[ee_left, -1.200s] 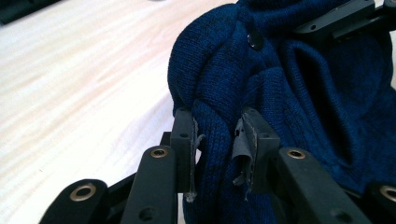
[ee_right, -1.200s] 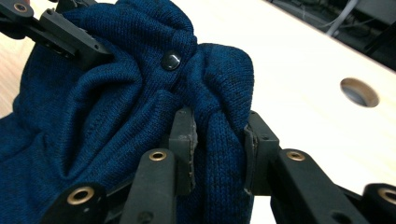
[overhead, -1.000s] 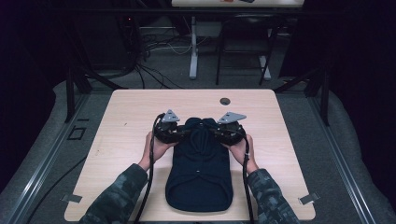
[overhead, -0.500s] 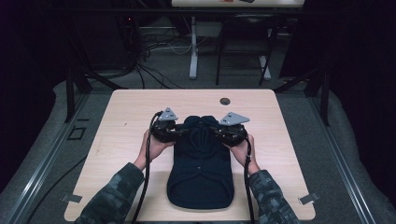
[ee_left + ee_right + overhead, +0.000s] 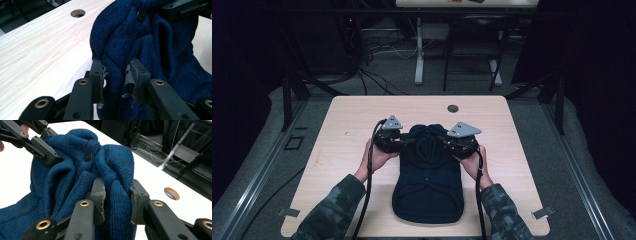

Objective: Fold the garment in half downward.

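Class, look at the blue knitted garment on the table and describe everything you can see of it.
The blue knitted garment is dark blue ribbed wool by its look, with a dark round button near its bunched far end. It lies lengthwise on the pale wooden table, its near part flat and folded. The left claw and right claw each pinch a raised fold at the far end.

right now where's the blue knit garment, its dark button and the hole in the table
blue knit garment (image 5: 428, 192), high view, on its flat lower body
dark button (image 5: 87, 156), right gripper view, on the button's face
hole in the table (image 5: 77, 13), left gripper view, on its opening
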